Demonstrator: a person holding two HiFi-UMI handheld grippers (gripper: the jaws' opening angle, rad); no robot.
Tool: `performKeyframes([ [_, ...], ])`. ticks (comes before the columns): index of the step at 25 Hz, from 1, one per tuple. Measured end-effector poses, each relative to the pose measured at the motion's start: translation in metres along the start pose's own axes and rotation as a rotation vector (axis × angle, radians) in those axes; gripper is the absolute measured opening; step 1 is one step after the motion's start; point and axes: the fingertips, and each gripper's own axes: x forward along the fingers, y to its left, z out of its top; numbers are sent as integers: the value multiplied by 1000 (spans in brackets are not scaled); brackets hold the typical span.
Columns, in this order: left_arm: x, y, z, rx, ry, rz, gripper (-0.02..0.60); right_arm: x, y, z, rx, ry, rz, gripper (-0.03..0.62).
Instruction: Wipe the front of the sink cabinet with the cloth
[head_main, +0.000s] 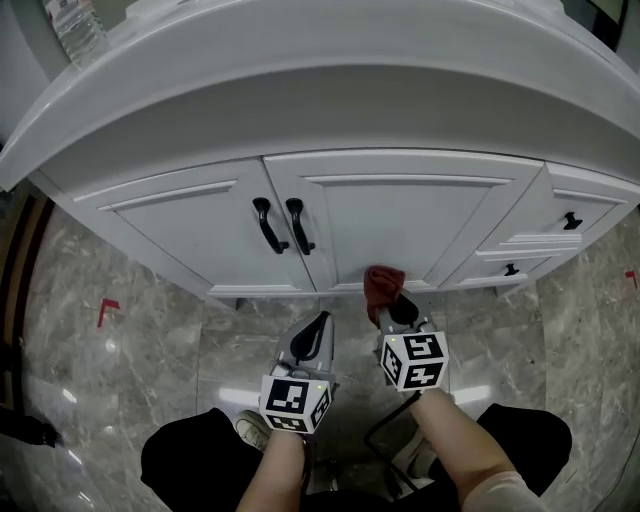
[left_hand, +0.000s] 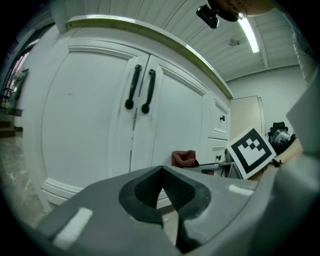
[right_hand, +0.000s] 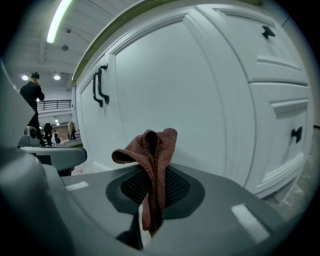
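A white sink cabinet (head_main: 400, 215) with two doors and black handles (head_main: 282, 226) fills the head view's middle. My right gripper (head_main: 392, 305) is shut on a reddish-brown cloth (head_main: 382, 285), held low near the bottom of the right door. In the right gripper view the cloth (right_hand: 152, 160) sticks up from the closed jaws, a short way from the door panel (right_hand: 170, 95). My left gripper (head_main: 313, 330) hangs to the left, a bit further back, jaws shut and empty. In the left gripper view, the left gripper (left_hand: 162, 192) faces the doors (left_hand: 90, 115), and the cloth (left_hand: 184, 158) shows at right.
Drawers with small black knobs (head_main: 570, 220) sit at the cabinet's right. The white countertop (head_main: 300, 60) overhangs the doors. The floor is grey marble tile (head_main: 120, 340) with a red mark (head_main: 107, 308) at left. My knees and shoes (head_main: 255, 430) are at the bottom.
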Motion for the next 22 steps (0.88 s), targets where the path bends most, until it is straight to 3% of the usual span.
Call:
performKeyframes([
  [6, -24, 58, -12, -45, 5, 101, 0, 44, 72, -26, -10, 37, 132, 78],
  [10, -37, 80, -25, -51, 18, 135, 0, 66, 96, -42, -6, 60, 169, 78],
  [22, -23, 71, -35, -64, 21, 87, 0, 72, 61, -57, -6, 92, 101, 78],
])
